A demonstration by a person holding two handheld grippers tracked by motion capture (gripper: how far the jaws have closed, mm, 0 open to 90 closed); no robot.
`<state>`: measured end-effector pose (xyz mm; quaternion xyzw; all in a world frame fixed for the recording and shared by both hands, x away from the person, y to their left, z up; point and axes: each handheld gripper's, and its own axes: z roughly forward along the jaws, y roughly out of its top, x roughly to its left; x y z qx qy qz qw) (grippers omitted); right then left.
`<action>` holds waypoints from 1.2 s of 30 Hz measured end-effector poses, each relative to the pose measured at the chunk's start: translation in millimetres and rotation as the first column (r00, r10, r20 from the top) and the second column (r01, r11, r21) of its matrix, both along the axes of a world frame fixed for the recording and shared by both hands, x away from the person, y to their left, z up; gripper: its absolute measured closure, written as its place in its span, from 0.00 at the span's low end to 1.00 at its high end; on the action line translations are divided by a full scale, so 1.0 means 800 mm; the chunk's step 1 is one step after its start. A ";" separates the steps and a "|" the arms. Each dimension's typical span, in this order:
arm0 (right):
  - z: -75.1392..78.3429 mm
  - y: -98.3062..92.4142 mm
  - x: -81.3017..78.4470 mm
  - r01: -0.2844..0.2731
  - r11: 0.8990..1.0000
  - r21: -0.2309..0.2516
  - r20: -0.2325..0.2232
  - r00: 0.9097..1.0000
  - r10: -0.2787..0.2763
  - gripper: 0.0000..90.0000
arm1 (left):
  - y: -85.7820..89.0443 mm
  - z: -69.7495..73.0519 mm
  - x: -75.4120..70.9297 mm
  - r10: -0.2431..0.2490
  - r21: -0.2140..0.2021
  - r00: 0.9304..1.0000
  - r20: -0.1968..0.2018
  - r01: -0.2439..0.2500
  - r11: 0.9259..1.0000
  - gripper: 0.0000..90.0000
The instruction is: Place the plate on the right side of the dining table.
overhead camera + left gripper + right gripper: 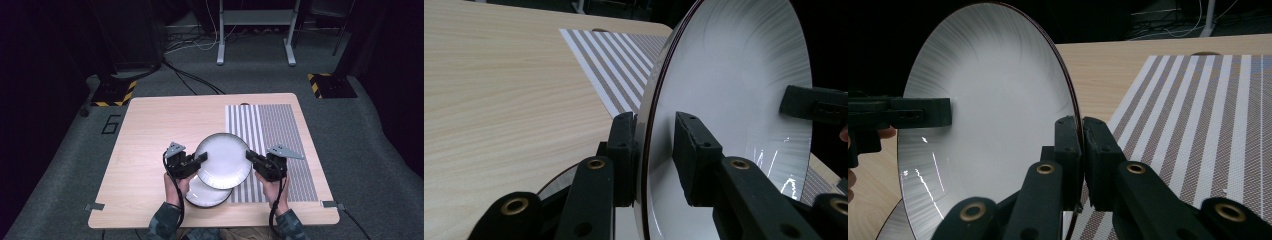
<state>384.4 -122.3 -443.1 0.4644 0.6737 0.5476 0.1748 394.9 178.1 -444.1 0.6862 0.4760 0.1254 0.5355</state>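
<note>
A white plate with a dark rim [222, 160] hangs tilted above the table, gripped on both sides. My left gripper [202, 158] bites its left rim, and in the left gripper view the jaws [654, 150] straddle the plate [734, 100] edge. On the opposite rim my right gripper [248, 155] is shut, its pads [1081, 150] pinching the plate [988, 100] tightly. A second white plate [207, 197] lies flat on the table under the raised one, near the front edge.
A grey and white striped placemat [280, 145] covers the right part of the wooden table [150, 140]. Bare wood stretches to the left and back. Beyond the table are a metal stand, cables and hazard-striped bases on the floor.
</note>
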 end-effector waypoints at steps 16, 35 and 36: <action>0.005 -0.025 0.001 0.041 0.999 0.011 0.004 0.999 -0.041 0.95 | -0.024 0.006 0.015 -0.037 0.003 0.999 0.003 0.037 0.999 0.78; 0.008 -0.042 0.007 0.078 0.997 0.015 0.004 0.997 -0.078 0.95 | -0.045 0.009 0.033 -0.070 0.009 0.998 0.004 0.070 0.997 0.78; 0.008 -0.044 0.007 0.080 0.997 0.015 0.005 0.997 -0.080 0.95 | -0.046 0.010 0.034 -0.073 0.011 0.997 0.003 0.073 0.997 0.78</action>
